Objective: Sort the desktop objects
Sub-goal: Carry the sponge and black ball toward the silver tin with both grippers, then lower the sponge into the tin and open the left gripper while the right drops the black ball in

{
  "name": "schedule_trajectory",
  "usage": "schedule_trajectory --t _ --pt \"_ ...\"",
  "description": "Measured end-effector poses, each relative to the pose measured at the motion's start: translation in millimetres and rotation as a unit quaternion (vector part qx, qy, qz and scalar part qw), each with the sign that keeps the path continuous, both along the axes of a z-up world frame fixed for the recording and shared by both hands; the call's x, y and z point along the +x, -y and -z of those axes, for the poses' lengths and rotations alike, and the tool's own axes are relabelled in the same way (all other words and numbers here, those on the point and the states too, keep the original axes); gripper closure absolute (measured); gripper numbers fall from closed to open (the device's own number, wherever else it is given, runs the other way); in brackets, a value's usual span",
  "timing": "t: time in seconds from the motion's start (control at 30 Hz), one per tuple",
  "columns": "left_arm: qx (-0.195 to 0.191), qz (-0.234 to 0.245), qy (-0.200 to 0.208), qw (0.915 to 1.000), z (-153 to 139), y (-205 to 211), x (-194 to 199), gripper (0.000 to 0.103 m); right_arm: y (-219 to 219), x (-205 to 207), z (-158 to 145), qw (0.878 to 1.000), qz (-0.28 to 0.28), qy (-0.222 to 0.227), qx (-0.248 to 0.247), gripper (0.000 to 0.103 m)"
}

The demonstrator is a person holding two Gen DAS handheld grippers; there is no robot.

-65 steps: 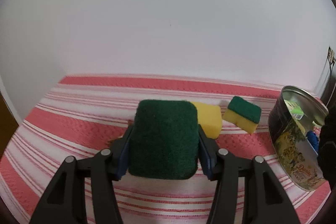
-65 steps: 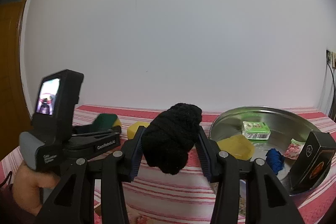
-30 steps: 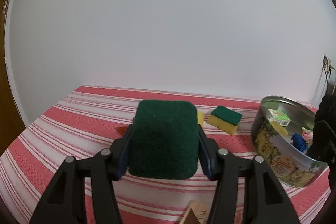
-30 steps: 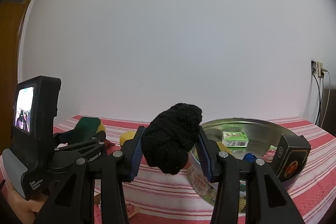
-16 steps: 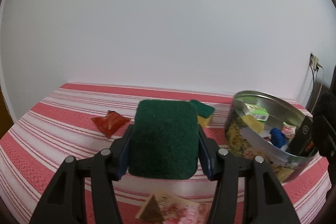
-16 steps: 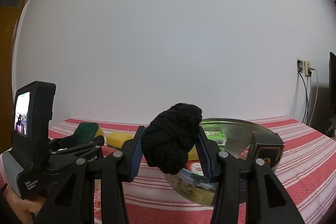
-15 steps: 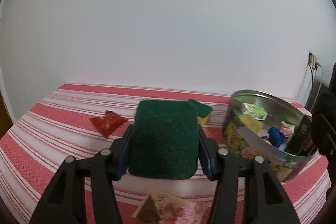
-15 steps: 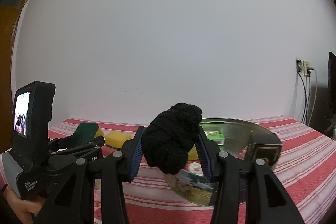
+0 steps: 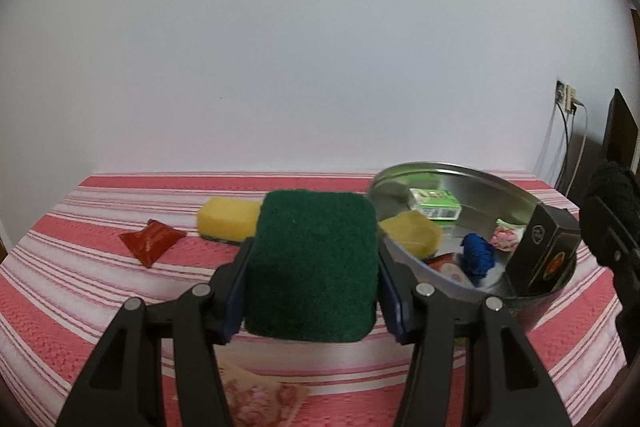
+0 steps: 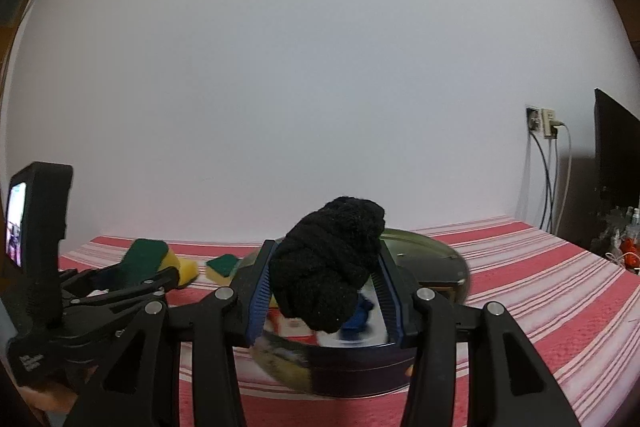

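Observation:
My left gripper point(image 9: 312, 291) is shut on a green-topped scouring sponge point(image 9: 312, 263) and holds it above the striped cloth, just left of the round metal tin point(image 9: 516, 195). My right gripper point(image 10: 324, 291) is shut on a black knitted sock bundle point(image 10: 328, 263) and holds it over the near rim of the tin point(image 10: 440, 251). The tin holds a yellow sponge point(image 9: 412, 237), a green box point(image 9: 434, 201), a blue bundle point(image 9: 476, 257), a pink packet and a black box point(image 9: 544, 251). The left gripper shows in the right wrist view point(image 10: 132, 279).
On the red-striped tablecloth point(image 9: 80, 267) lie a yellow sponge point(image 9: 226, 223), a red sachet point(image 9: 150, 239) and a pink packet point(image 9: 260, 403) at the near edge. A green-and-yellow sponge point(image 10: 222, 267) lies left of the tin. Wall socket and cables point(image 10: 548, 163) are at the right.
Both grippers have swung to the right and moved closer to the tin, each still holding its object. The tin now sits directly under the sock and right beside the sponge.

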State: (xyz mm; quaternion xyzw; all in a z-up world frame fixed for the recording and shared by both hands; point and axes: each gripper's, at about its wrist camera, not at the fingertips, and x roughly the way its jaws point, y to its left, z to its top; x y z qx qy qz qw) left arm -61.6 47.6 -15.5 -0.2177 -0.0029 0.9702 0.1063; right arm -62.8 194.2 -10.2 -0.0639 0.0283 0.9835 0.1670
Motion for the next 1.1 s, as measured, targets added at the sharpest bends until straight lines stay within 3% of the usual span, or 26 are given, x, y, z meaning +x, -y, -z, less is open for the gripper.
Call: schedule_trajectory --t 0.23,0.7,1.1 --pt "-0.006 0.017 -0.009 0.9998 -9 -21 3 0.048 -16 8 -9 1.0 0.026 -0.003 0.003 0.054" --pt "-0.003 0.065 -0.006 0.9979 -20 -67 0 0.048 -72 -19 -15 0.998 0.064 -0.011 0.027 0.054" --pt "-0.006 0.083 0.012 0.9965 -22 -100 -14 0.048 -106 -67 -27 0.996 0.079 0.001 0.039 0.054"
